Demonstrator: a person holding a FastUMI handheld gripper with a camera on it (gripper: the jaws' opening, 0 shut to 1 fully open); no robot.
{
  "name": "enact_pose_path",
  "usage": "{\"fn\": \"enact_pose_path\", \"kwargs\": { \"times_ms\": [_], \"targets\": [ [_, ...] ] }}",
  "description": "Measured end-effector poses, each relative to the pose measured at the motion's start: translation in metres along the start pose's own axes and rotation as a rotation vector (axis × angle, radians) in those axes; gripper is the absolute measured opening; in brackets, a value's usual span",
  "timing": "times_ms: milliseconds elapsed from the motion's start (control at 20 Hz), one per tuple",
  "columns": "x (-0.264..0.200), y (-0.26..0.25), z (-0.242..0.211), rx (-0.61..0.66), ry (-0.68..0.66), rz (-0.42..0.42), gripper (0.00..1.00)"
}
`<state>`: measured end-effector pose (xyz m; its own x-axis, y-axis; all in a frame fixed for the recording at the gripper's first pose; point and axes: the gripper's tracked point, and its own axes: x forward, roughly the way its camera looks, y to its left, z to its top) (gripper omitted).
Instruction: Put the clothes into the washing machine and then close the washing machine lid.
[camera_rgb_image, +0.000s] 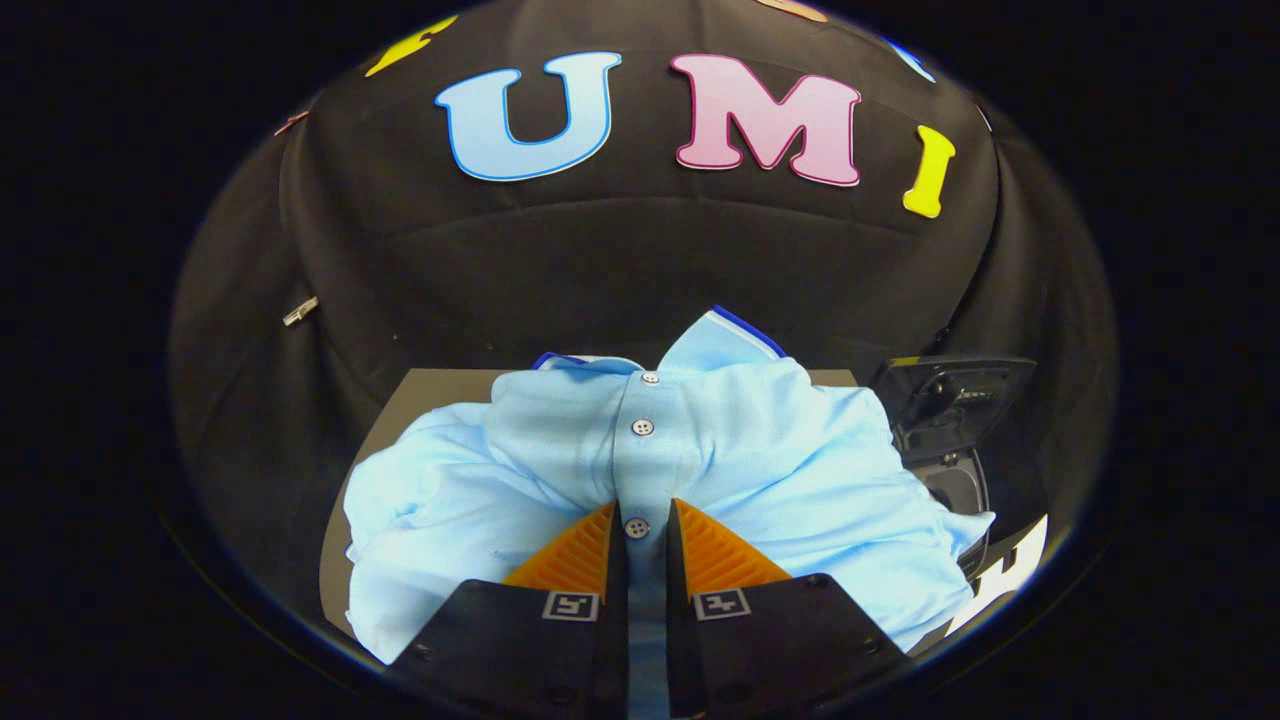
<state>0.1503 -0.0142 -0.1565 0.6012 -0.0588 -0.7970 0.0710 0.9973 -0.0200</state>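
Blue shirt pinched, not yet in washer

Clamped: gripper (640, 525) fingers close together on the button placket of the shirt (640, 470), both pressing a fold between them. Shirt crumpled on table (420, 395), spreading from 9 to 3 o'clock of the fingers. Washer (945, 440) at 2 o'clock, lid (950, 385) up and open. Done: grasp, apparently. Left: lift, carry, drop in, shut lid. Count: one shirt, three buttons showing, one washer, one lid.

A recording booth (black cloth wall (640, 270)) holding a table (440, 385).
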Motion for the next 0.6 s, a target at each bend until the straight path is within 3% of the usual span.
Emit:
{"fn": "enact_pose_path", "kwargs": {
  "times_ms": [150,200,600],
  "targets": [
    [-0.0013,0.0002,-0.0003,0.010,-0.012,0.009,0.19],
    [-0.0011,0.0009,-0.0002,0.021,-0.012,0.002,0.12],
    [-0.0021,0.0014,-0.0024,-0.026,-0.063,-0.046,0.12]
  ]
}}
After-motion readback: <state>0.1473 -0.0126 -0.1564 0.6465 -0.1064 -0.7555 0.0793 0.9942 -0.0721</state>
